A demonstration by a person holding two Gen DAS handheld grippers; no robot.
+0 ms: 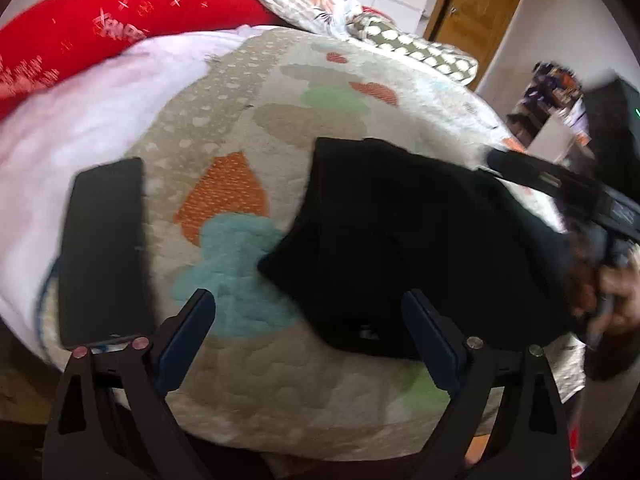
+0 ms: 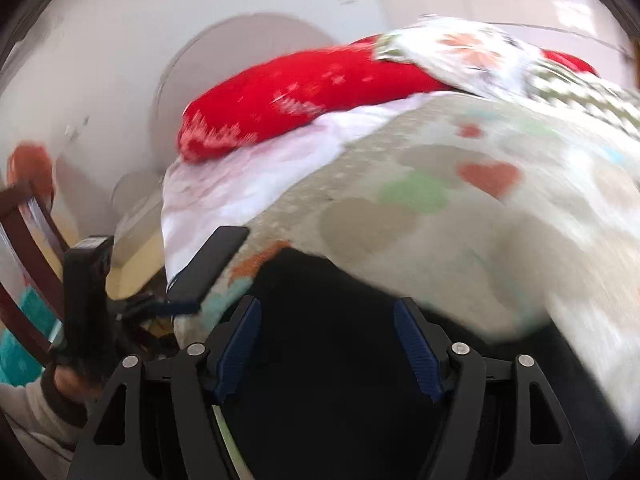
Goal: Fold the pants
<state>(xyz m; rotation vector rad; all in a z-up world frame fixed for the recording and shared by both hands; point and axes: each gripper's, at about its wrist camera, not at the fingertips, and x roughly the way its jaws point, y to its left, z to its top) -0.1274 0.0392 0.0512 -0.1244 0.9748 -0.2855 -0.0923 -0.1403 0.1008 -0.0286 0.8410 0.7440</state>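
My left claw [image 1: 308, 328] is wide open, holding nothing, above the bed [image 1: 256, 128]. My right claw [image 2: 326, 344] is also wide open, empty, over the pants [image 1: 404, 236], which lie bunched on the quilt beside a phone [image 1: 102, 252].

No lettering or numbers can be read anywhere.

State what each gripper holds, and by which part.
Nothing is held. The left gripper and right gripper are both open, with no fold of the black pants between their fingers.
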